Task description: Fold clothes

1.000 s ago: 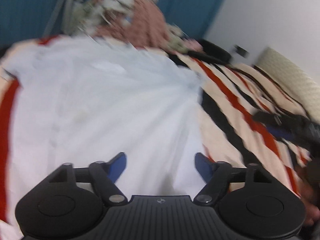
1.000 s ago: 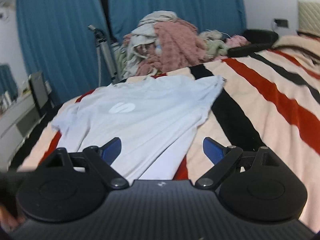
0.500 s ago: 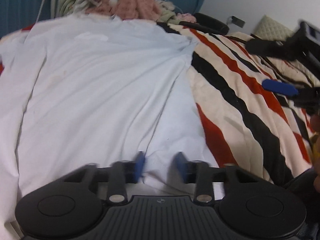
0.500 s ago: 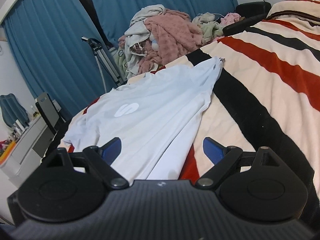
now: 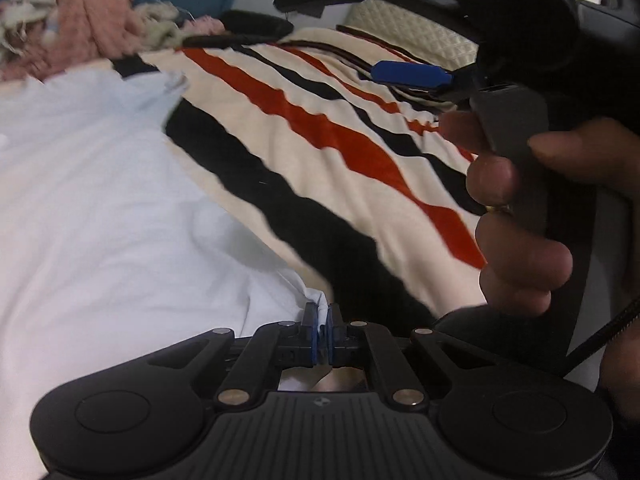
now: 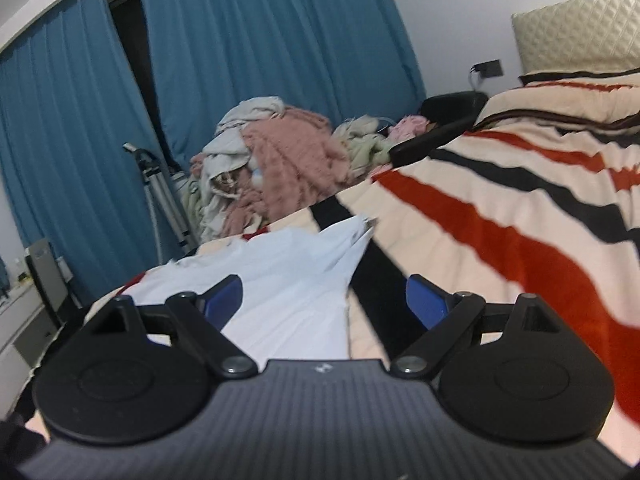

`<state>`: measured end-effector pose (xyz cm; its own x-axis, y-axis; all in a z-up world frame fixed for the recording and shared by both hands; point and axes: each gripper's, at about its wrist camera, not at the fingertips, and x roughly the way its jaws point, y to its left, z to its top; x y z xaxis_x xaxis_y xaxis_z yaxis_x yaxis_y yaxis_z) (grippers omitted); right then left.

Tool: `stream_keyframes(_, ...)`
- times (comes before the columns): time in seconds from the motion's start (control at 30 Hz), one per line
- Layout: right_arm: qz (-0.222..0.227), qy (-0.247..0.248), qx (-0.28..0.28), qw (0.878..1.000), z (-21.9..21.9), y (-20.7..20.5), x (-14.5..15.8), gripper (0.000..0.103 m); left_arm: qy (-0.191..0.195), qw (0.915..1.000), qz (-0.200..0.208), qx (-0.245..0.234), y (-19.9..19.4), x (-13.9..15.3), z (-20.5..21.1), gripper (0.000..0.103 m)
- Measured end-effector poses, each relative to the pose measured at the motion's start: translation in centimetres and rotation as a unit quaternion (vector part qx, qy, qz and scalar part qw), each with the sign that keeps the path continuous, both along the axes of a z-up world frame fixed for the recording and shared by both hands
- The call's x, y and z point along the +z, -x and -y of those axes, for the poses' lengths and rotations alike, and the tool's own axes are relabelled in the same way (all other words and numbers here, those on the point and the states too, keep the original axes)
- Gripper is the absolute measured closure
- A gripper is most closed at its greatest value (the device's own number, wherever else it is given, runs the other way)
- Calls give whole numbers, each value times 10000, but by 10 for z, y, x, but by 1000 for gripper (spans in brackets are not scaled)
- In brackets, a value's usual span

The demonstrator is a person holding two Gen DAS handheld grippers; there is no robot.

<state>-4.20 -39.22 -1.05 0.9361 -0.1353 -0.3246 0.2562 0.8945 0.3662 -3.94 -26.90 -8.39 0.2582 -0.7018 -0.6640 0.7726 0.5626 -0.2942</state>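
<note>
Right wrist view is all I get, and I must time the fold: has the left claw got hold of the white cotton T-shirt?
Observer: Yes. The left claw is shut on the white cotton T-shirt, pinching its near edge.
Operator: Where is my right claw from there?
Observer: The right claw hangs above the striped blanket, one blue pad visible.
Operator: Who holds it?
Observer: A hand wraps its grey handle.

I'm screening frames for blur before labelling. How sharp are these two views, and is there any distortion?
Left wrist: shirt and blanket stripes smeared and wavy, while the left gripper, shut on the shirt's edge, stays crisp. Right wrist: milder blur on the clothes pile; fisheye bends the curtains; open right gripper is sharp.
</note>
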Motion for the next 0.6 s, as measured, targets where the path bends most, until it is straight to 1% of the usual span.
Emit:
stream_keyframes(0.1, -72, -14, -75, 9999, 14, 0, -1, 13, -4, 9999, -168, -11, -4, -14, 11, 98)
stream_keyframes(0.13, -108, -23, -12, 9999, 14, -2, -2, 13, -15, 9997, -253, 18, -6, -18, 11, 96)
stream_keyframes(0.17, -147, -32, 75, 9999, 14, -4, -4, 13, -15, 9994, -344, 37, -9, -20, 9, 93)
stream_keyframes(0.2, -152, -36, 141, 9998, 12, -5, -5, 13, -10, 9993, -345, 118, -11, -19, 4, 80)
stream_keyframes(0.23, -149, -39, 202, 9997, 11, -6, -6, 13, -7, 9992, -342, 199, -13, -17, -1, 60)
stream_keyframes(0.27, -119, -34, 241, 9996, 9, -6, -6, 13, -26, 9993, -212, 314, -15, -13, -5, 49)
stream_keyframes(0.3, -81, -28, 274, 9996, 7, -5, -6, 13, -46, 9990, -81, 430, -17, -9, -9, 31)
stream_keyframes(0.33, -46, -4, 282, 9996, 5, -5, -5, 13, -64, 9985, 49, 543, -19, -5, -13, 23)
stream_keyframes(0.47, 41, 87, 318, 9994, 1, -3, -4, 13, -54, 9956, 539, 768, -25, 21, -35, 18)
stream_keyframes(0.6, 131, 186, 346, 9991, -4, -2, -2, 13, -245, 9869, 1128, 1128, -30, 44, -72, 15)
